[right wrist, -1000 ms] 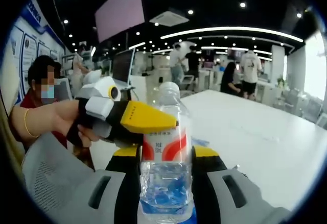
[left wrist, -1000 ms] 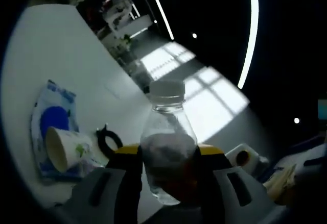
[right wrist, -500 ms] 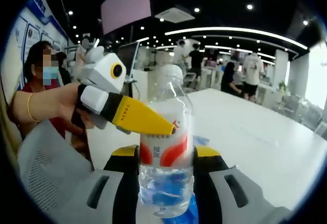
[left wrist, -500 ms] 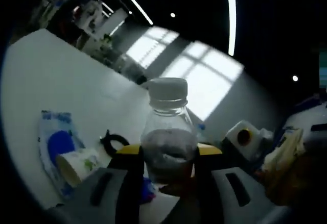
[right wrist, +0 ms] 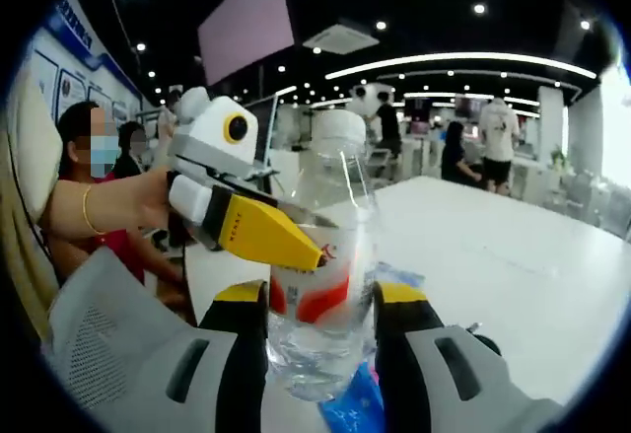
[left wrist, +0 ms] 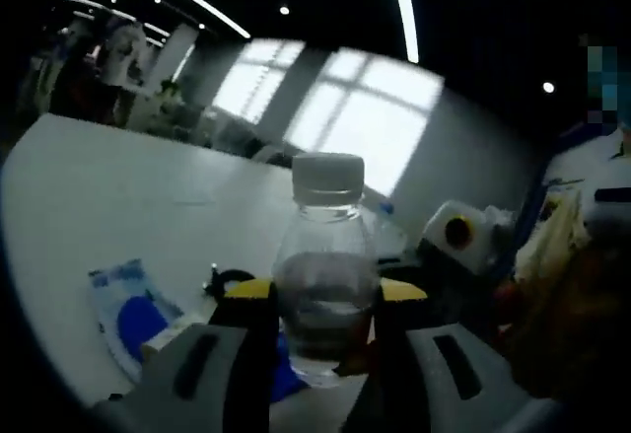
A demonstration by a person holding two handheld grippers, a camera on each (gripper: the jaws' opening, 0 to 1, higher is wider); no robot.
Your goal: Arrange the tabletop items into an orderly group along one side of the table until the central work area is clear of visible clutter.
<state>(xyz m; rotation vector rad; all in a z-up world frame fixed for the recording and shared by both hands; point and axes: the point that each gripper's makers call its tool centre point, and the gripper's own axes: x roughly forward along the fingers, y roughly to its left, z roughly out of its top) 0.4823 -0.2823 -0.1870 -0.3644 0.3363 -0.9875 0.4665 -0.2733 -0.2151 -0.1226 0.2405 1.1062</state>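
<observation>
**Two grippers on one bottle, lifted over the table**

Two grippers meet on a single clear plastic water bottle with a white screw cap [left wrist: 326, 275], carried above the white table [left wrist: 108, 186]. The left gripper [left wrist: 325, 320] clasps the bottle's body between its jaws, which are closed only to the bottle's width. In the right gripper view, the right gripper [right wrist: 320, 329] clamps the lower body below the red-and-white label, while the left gripper's yellow finger [right wrist: 266, 236] presses the shoulder. The bottle looks partly filled, so moderately light; its thin wall probably dents and is likely slick, and the ribbed midsection seems the soundest hold. A blue-and-white soft packet [left wrist: 128, 310] and a black ring-shaped object [left wrist: 229, 279] lie on the table beneath.
</observation>
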